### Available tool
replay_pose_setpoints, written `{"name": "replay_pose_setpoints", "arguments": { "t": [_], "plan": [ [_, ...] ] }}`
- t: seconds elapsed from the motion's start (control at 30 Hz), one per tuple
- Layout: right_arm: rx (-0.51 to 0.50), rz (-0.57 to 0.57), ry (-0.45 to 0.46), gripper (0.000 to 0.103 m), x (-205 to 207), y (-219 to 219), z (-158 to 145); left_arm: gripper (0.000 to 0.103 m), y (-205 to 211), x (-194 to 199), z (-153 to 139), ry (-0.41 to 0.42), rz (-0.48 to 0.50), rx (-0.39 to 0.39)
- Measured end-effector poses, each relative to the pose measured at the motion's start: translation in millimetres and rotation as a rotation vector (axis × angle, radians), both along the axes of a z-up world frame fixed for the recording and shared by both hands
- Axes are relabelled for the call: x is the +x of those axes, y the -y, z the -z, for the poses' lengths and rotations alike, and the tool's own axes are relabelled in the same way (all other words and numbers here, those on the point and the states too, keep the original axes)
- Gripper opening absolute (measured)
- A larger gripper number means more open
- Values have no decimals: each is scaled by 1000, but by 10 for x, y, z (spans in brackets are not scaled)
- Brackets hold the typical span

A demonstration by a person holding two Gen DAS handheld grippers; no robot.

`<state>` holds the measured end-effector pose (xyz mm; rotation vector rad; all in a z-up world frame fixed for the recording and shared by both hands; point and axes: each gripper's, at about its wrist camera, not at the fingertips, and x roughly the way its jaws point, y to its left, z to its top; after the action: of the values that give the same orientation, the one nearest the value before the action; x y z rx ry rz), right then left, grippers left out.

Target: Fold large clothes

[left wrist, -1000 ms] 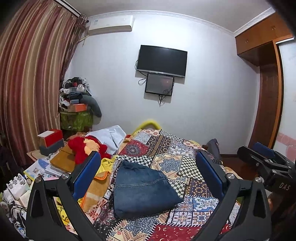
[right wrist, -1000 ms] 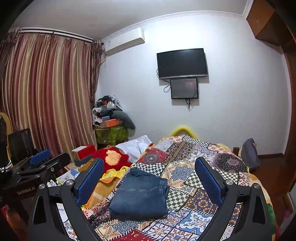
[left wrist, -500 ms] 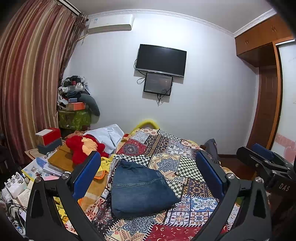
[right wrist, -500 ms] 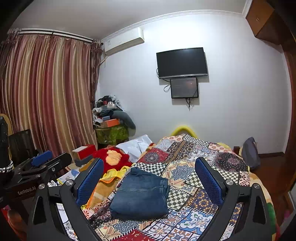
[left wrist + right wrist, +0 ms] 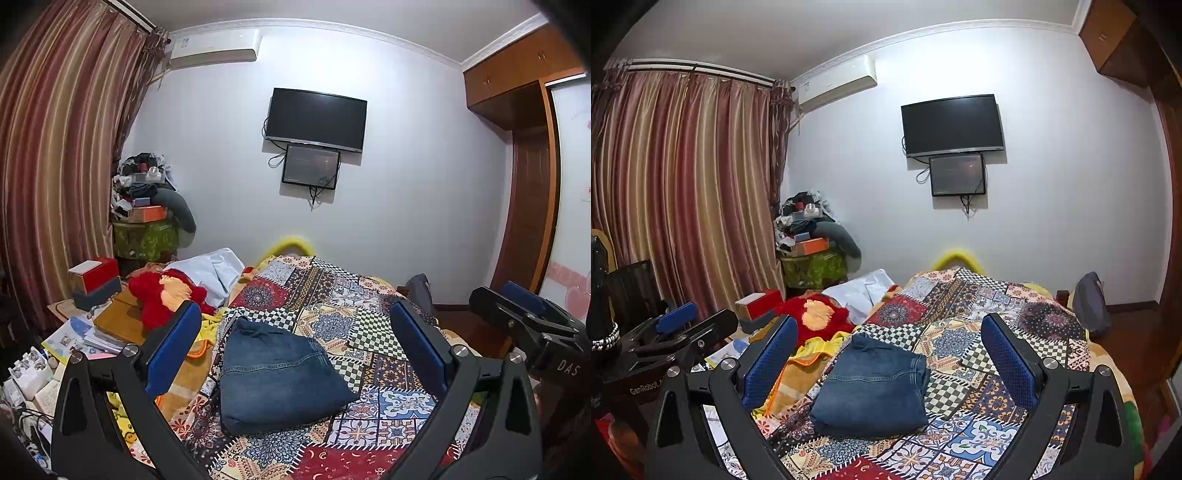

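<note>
Between the spread fingers of the left gripper (image 5: 295, 345), a folded pair of jeans (image 5: 275, 373) is lying on the patchwork bedspread (image 5: 369, 332), forward of the fingertips and touching neither pad. Both jaws of this gripper are standing wide apart, gripping nothing. Beyond its right finger, the right gripper (image 5: 532, 325) is showing at the frame edge, well clear of the jeans.

From the right wrist view, the right gripper (image 5: 888, 356) is likewise released, its blue pads (image 5: 1006, 363) standing apart with nothing between them. The jeans (image 5: 873, 386) are sitting ahead of and between the two fingers, nearer the left finger than the right, with no contact. Their stacked folded edges are facing the right finger. Outside the left finger, the left gripper (image 5: 672, 332) is visible, held apart from the jeans.

Past the left fingertip, a red plush toy (image 5: 816, 317) is resting beside a yellow-orange blanket (image 5: 801, 365) at the bed's edge. Straight ahead on the far wall, a television (image 5: 953, 125) is hanging.
</note>
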<state>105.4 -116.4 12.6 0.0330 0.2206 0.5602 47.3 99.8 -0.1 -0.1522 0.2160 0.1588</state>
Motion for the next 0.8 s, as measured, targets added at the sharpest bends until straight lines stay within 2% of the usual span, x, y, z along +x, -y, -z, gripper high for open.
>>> {"name": "replay_pose_setpoints", "arguments": {
  "t": [0.8],
  "plan": [
    [2, 33, -18, 103, -21, -80, -3, 103, 65, 24, 31, -7, 27, 9]
  ]
}}
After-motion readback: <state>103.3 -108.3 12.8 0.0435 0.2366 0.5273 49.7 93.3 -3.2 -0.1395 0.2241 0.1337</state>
